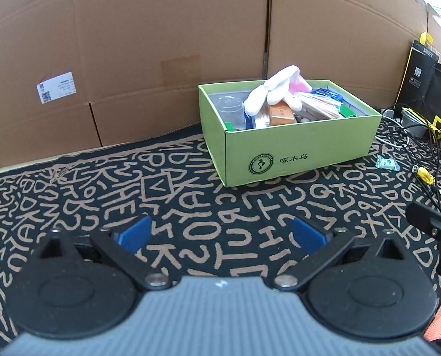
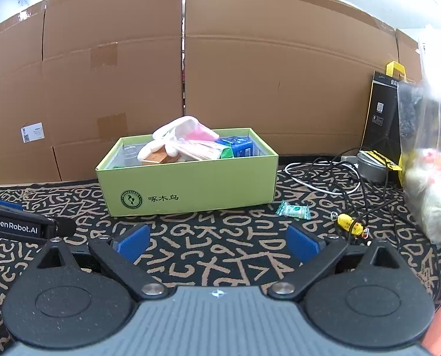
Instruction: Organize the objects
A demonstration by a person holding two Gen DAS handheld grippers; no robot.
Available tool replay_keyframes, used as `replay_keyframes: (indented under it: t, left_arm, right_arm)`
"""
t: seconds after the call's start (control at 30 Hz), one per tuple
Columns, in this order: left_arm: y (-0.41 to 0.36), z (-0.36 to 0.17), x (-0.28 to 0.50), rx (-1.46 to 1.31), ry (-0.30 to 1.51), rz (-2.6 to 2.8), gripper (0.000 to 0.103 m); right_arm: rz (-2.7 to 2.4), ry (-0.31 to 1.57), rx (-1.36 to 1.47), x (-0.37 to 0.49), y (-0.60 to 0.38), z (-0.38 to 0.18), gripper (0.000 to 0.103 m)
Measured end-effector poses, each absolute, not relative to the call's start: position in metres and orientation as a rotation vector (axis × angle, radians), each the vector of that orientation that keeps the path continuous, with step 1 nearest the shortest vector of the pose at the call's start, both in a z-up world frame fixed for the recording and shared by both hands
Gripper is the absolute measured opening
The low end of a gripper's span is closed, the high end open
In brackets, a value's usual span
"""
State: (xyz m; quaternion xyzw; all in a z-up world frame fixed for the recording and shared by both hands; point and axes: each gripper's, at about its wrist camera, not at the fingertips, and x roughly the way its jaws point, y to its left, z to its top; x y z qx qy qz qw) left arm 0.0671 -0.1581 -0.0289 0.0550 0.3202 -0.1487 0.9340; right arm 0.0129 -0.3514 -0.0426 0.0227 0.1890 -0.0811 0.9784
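A green cardboard box (image 1: 297, 151) stands on the patterned black cloth, also in the right wrist view (image 2: 190, 188). It holds a white and pink plush toy (image 1: 276, 89), a clear cup (image 1: 230, 108), an orange-brown carton (image 1: 281, 114), a blue pack (image 2: 239, 145) and other items. A small green-white sachet (image 2: 293, 210) lies on the cloth right of the box, also in the left wrist view (image 1: 387, 163). My left gripper (image 1: 221, 233) is open and empty, well short of the box. My right gripper (image 2: 217, 241) is open and empty in front of the box.
Cardboard walls (image 2: 250, 74) close off the back. Cables (image 2: 333, 178), a yellow tag (image 2: 347, 222), a grey tin (image 2: 370, 164), a black and yellow bag (image 2: 382, 112) and a clear plastic bag of soft items (image 2: 431, 178) crowd the right. The left gripper's body (image 2: 15, 222) lies left.
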Motion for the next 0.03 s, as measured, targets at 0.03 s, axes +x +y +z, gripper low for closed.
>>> replay_keyframes:
  t: [0.03]
  left_arm:
    - [-0.1577, -0.0286, 0.067, 0.113, 0.655, -0.305, 0.103]
  right_arm:
    - [-0.163, 0.382, 0.047, 0.0134, -0.3507, -0.0429, 0.101]
